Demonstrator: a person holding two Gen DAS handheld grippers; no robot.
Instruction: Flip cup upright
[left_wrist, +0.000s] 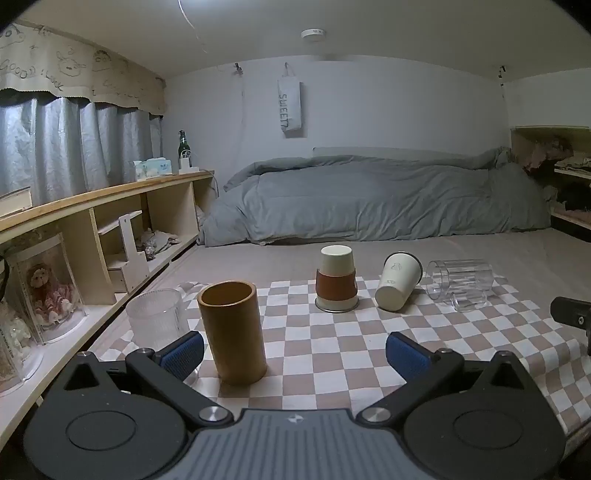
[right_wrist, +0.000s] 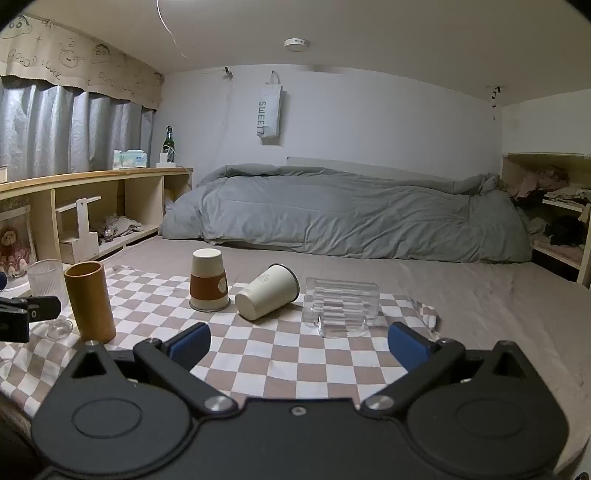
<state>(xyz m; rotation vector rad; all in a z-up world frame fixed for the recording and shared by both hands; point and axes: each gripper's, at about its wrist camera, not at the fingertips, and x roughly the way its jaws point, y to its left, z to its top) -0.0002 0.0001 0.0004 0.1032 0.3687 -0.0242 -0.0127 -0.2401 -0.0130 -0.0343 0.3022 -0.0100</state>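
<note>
Since both the left gripper (left_wrist: 295, 352) and right gripper (right_wrist: 299, 341) are spread wide and empty, 1 target should be chosen. The tipped white paper cup (right_wrist: 267, 297) is best pinched mid-wall, gently.

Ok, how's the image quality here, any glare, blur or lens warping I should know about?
Left wrist view: dim and even, no glare, wooden shelf bowed by fisheye. Right wrist view: equally dim, sharp, clear mug faint against the checkered cloth, corners vignetted black.

Two clear glass mugs (right_wrist: 341, 306) (left_wrist: 157, 319), two paper cups (right_wrist: 267, 297) (right_wrist: 208, 280), one bamboo cup (left_wrist: 232, 332).
</note>
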